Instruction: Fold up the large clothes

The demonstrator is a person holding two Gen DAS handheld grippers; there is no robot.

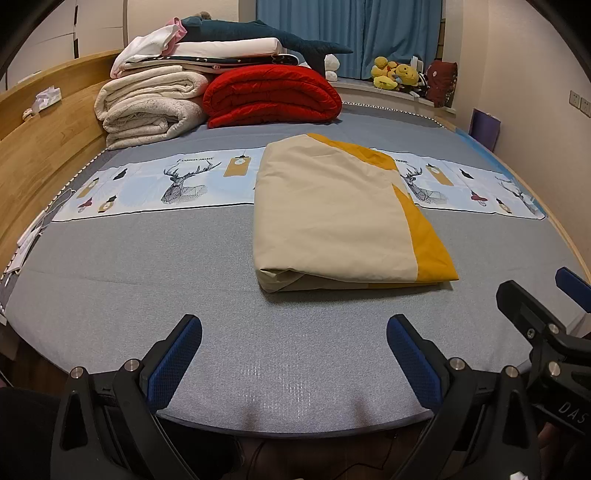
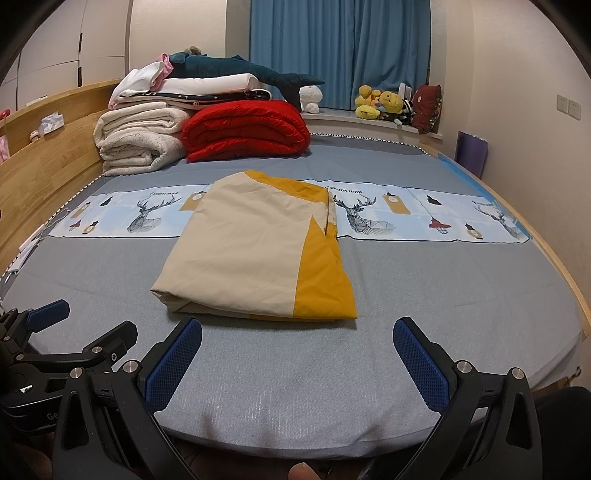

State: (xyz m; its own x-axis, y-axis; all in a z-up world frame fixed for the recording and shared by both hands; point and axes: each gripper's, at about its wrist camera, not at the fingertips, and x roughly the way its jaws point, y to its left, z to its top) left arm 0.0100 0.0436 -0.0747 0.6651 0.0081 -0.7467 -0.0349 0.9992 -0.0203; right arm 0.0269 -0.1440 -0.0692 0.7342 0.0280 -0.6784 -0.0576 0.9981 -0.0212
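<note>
A cream and mustard-yellow cloth [image 1: 332, 214] lies folded into a flat rectangle in the middle of the grey bed [image 1: 147, 266]; the right wrist view shows the same cloth [image 2: 255, 254] ahead and a little left. My left gripper [image 1: 294, 334] hovers open over the bed's near edge, short of the cloth, nothing between its blue pads. My right gripper [image 2: 297, 334] is also open and empty, just in front of the cloth's near edge. Each gripper shows at the side of the other's view: the right gripper [image 1: 535, 295], the left gripper [image 2: 85, 321].
At the head of the bed [image 2: 443, 302] sit a red quilt [image 1: 271, 94], rolled white blankets [image 1: 147, 110] and a stack of folded linens with a plush shark [image 1: 266, 35]. A deer-print strip [image 1: 155, 184] crosses the bed. Wooden headboard [image 1: 44, 147] left, plush toys [image 1: 395, 75] on the sill, blue curtains behind.
</note>
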